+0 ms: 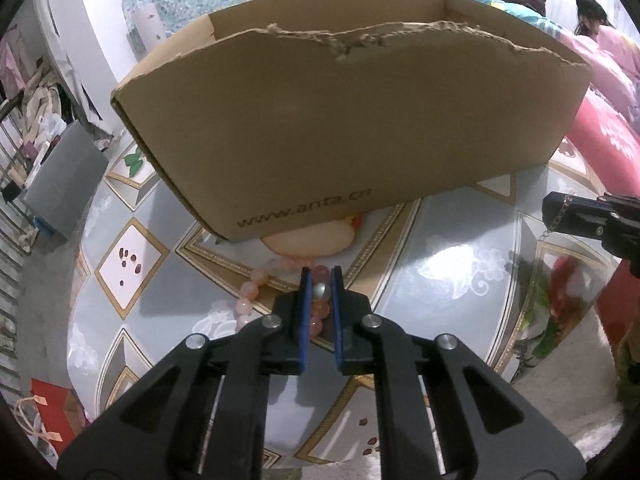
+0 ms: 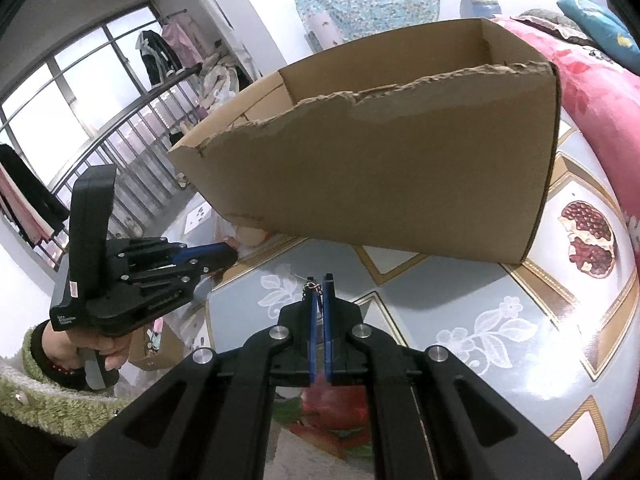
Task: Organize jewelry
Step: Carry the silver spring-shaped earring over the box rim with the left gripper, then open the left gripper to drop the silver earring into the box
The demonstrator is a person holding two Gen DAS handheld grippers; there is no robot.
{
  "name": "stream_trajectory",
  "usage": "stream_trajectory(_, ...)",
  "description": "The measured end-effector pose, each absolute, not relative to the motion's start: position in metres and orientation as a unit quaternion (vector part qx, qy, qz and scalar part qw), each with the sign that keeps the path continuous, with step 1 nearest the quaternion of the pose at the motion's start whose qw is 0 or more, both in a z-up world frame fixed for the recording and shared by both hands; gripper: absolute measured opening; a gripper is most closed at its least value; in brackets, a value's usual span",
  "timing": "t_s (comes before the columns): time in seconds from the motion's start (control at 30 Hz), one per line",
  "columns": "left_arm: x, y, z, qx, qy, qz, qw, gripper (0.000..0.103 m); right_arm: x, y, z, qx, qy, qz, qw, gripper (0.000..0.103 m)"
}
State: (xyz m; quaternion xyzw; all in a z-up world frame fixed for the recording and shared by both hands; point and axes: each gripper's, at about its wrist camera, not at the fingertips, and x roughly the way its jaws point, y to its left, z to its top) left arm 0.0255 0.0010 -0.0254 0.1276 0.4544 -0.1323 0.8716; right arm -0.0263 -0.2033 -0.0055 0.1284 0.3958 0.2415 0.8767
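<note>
- Pink bead bracelet [image 1: 256, 280] lies on the tabletop [image 1: 440, 248] just in front of the cardboard box [image 1: 340, 120], toward the table's left half; part of the loop sits between the pads of the left gripper [image 1: 320, 280], which look clamped on the beads.
- Right gripper [image 2: 318, 286] is pinched together on a thin chain [image 2: 312, 289], hovering near the table's middle.
- Risk: round beads could roll out of the pads; free loop may drag or snag on lifting.
- Risk: chain may slip from its narrow pinch.
- Box's torn front wall stands tall and close; both loads must clear it.
- Open tabletop lies right of the grippers.
</note>
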Motion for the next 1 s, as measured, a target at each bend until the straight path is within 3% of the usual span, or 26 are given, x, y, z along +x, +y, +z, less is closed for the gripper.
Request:
stream_trajectory(0.73, 0.012, -0.006, -0.017, 0.132, 0.441, -0.143, 0.876, 0.008, -0.028, -0.203, 0.003, 0.117, 0.392, 0.247, 0.878, 0.003)
stream_trajectory(1.0, 0.002, 0.025, 0.022, 0.011, 0.409, -0.205, 0.889, 0.008, -0.032, -0.204, 0.009, 0.114, 0.383, 0.245, 0.884, 0.003)
